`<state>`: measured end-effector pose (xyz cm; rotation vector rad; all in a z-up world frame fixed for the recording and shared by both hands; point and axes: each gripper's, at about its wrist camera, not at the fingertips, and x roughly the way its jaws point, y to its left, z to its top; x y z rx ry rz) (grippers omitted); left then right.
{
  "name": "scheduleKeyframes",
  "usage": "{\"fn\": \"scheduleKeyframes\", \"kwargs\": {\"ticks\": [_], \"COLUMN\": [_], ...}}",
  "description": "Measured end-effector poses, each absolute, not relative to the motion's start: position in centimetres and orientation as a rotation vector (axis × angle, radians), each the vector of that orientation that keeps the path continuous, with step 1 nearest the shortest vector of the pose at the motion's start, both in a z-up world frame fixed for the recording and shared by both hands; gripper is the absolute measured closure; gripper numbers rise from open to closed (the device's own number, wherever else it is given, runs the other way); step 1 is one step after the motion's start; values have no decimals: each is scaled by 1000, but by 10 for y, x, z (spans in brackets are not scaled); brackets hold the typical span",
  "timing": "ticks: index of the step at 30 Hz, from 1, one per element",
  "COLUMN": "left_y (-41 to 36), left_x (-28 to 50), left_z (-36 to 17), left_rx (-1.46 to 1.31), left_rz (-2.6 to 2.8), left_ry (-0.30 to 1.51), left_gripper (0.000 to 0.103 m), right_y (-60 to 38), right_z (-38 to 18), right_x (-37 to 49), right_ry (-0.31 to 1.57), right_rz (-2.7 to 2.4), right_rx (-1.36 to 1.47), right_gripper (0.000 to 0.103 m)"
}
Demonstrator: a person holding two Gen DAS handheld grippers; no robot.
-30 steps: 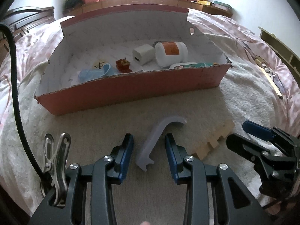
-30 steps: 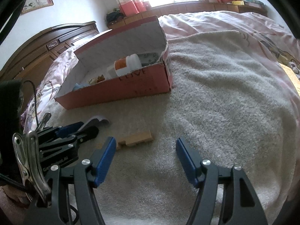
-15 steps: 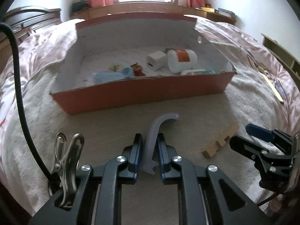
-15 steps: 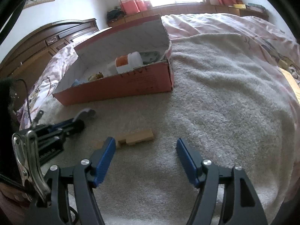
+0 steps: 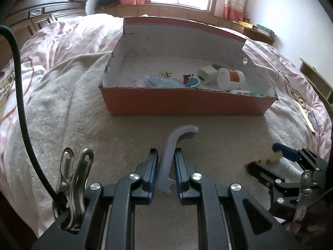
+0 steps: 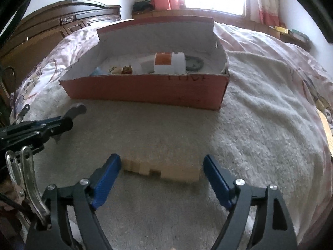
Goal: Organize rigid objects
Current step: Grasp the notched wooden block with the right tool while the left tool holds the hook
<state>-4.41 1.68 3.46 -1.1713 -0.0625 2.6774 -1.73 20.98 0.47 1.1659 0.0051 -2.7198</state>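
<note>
My left gripper (image 5: 166,162) is shut on a pale lilac plastic hook (image 5: 173,143) and holds it above the beige blanket, in front of the red cardboard box (image 5: 187,104). The hook's curved tip also shows in the right wrist view (image 6: 77,108), sticking out of the left gripper (image 6: 62,125). My right gripper (image 6: 161,166) is open and straddles a notched wooden block (image 6: 164,169) lying on the blanket. The right gripper also shows in the left wrist view (image 5: 268,158). The box (image 6: 145,91) holds a white jar with an orange label (image 6: 169,62) and several small items.
The box lid (image 5: 183,41) stands open at the back. A pink patterned quilt (image 5: 62,37) surrounds the beige blanket (image 6: 260,114). A dark wooden headboard (image 6: 52,27) is at the left, a window sill (image 5: 177,10) behind. A black cable (image 5: 20,95) hangs at the left.
My left gripper closed on the lilac hook and lifted it. My right gripper moved forward and left until its open fingers straddle the wooden block.
</note>
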Motion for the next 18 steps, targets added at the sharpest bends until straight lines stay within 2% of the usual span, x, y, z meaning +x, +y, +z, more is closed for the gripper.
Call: {"fn": "scheduleKeyframes", "kwargs": {"ticks": [7, 18], "left_y": [14, 8], "left_x": [-46, -45], "left_z": [35, 36], "left_rx": [-1159, -1147], "left_rz": [2668, 2664], "left_ry": [-93, -130], "left_gripper": [86, 86], "right_y": [199, 207], "right_z": [2, 14], "right_x": [-18, -4], "right_ry": [94, 12], "right_rz": [-2725, -2708], "right_rx": [1190, 1182], "right_gripper": [13, 14]}}
